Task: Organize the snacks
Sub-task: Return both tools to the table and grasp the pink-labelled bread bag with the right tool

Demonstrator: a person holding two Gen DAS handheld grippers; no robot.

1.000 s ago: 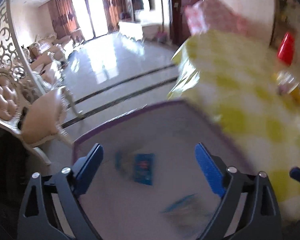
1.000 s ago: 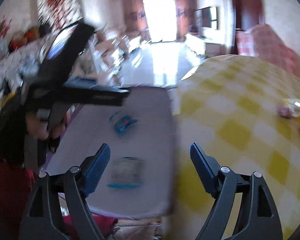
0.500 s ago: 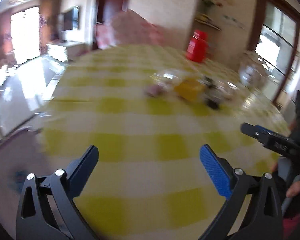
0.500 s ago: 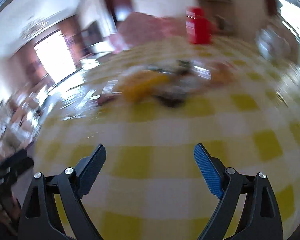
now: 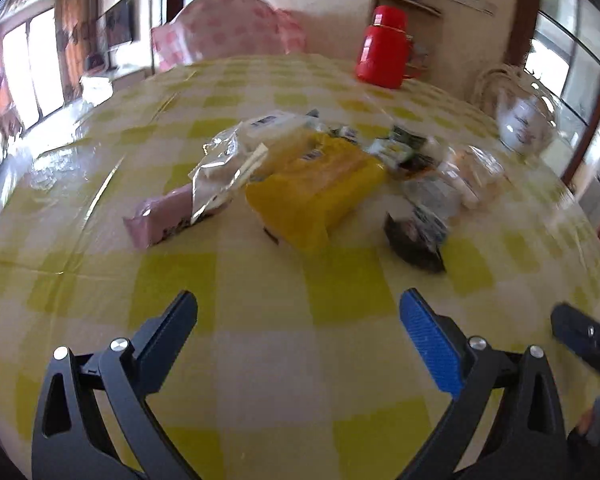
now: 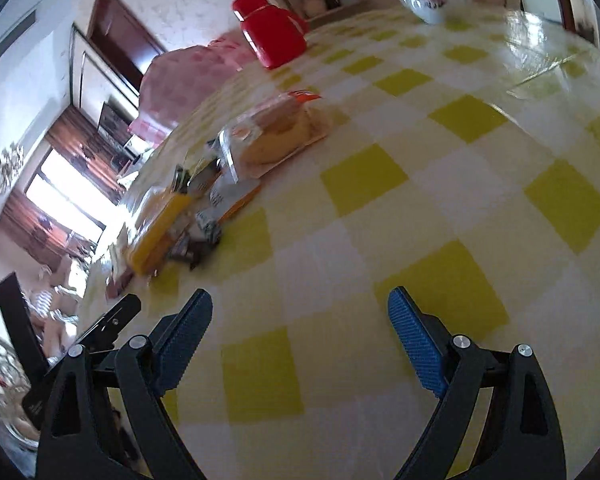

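Note:
A heap of snack packets lies mid-table on the yellow-checked cloth point(image 5: 260, 360). In the left wrist view it holds a yellow bag point(image 5: 316, 188), a pink packet point(image 5: 160, 216), a silver foil pack point(image 5: 228, 160), a dark packet point(image 5: 414, 240) and clear-wrapped pastries point(image 5: 468, 176). My left gripper point(image 5: 298, 308) stands open and empty, short of the heap. The right wrist view is tilted: the bread pack point(image 6: 276, 136) and yellow bag point(image 6: 160, 228) lie up to the left. My right gripper point(image 6: 300, 304) is open, empty, over bare cloth point(image 6: 460, 184).
A red thermos point(image 5: 382, 52) stands at the table's far side and a white teapot point(image 5: 524, 124) at the far right. A pink-covered chair point(image 5: 228, 28) is behind the table. The other gripper's tip point(image 5: 580, 336) shows at the right edge.
Both views swung from the grey side table with its blue packets across to the checked table. The snack heap came into view and nearer. The right view has rolled.

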